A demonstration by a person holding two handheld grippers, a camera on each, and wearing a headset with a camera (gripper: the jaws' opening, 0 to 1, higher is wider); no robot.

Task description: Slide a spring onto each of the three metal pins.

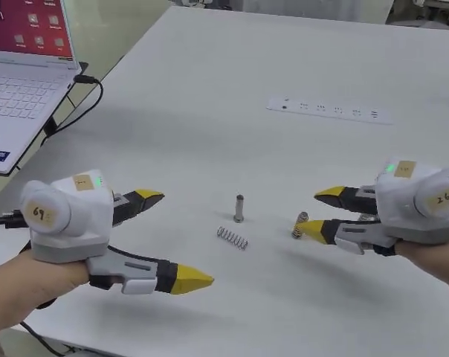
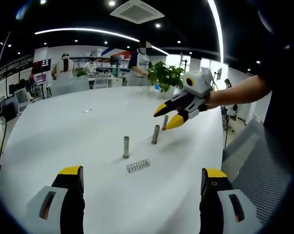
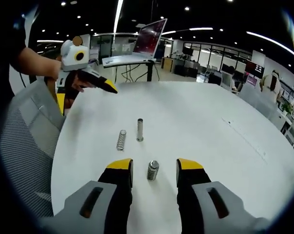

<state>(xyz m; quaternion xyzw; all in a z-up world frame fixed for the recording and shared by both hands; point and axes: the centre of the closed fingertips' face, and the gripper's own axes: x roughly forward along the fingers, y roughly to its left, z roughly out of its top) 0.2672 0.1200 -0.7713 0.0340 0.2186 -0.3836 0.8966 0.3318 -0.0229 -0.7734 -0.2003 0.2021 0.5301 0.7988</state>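
Hovering low over table (image 1: pixel 210 74), left gripper (image 1: pixel 185 238) fingers (image 1: pixel 183 279) spread wide, right gripper (image 1: pixel 308 211) fingers (image 1: pixel 332 193) parted at spring-wrapped pin (image 1: pixel 300 224).

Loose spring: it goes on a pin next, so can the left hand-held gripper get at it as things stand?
Probably yes. The spring lies flat on the table just ahead of the open left hand-held gripper, with nothing between them. The bare pin stands just beyond it.

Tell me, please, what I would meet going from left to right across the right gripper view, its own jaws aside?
left gripper → loose spring → bare metal pin → spring-fitted pin
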